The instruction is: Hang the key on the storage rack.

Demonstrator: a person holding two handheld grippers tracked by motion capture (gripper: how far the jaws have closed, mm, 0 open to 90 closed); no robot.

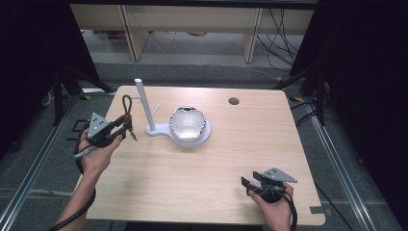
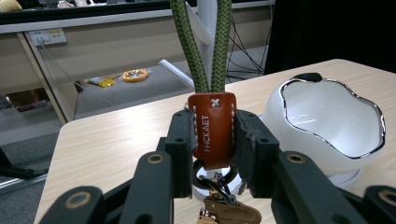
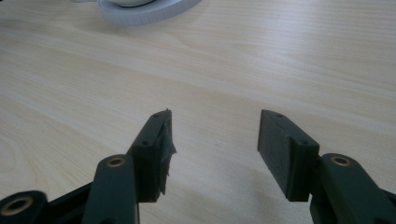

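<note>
The left claw is clamped on the brown leather tab of a keychain, whose green braided cord loop (stiff enough to stand up) rises above the jaws while a brass clip hangs below. It is held above the left part of the desk, just beside the white stand with its glossy white bowl. The right claw rests low at the desk's near right corner, jaws spread wide with nothing between them.
</note>
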